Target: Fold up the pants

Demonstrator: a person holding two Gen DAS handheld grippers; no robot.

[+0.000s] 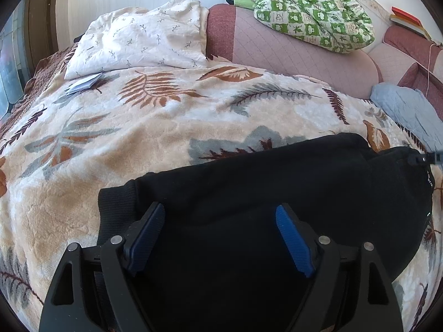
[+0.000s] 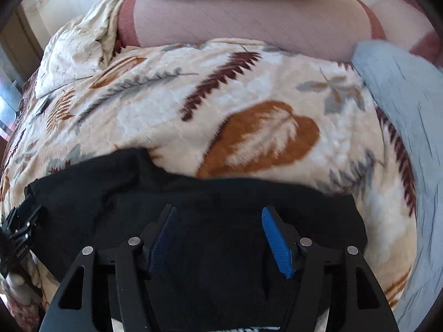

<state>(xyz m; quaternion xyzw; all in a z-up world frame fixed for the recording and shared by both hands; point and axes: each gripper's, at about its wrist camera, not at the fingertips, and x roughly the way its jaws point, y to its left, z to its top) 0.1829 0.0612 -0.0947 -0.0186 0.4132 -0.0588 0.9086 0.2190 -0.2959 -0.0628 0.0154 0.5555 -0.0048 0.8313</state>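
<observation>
Black pants lie folded in a band across a leaf-patterned blanket; a ribbed cuff is at their left end. My left gripper hovers over the left part of the pants, blue pads apart and nothing between them. Over the right part of the pants my right gripper stands open, its pads clear of the cloth. The right wrist view catches the left gripper at its left edge, with a hand below it.
A white pillow and a small booklet lie at the back left. A green checked quilt is heaped on a pink padded backrest. A light blue cloth lies at the right, and books sit above it.
</observation>
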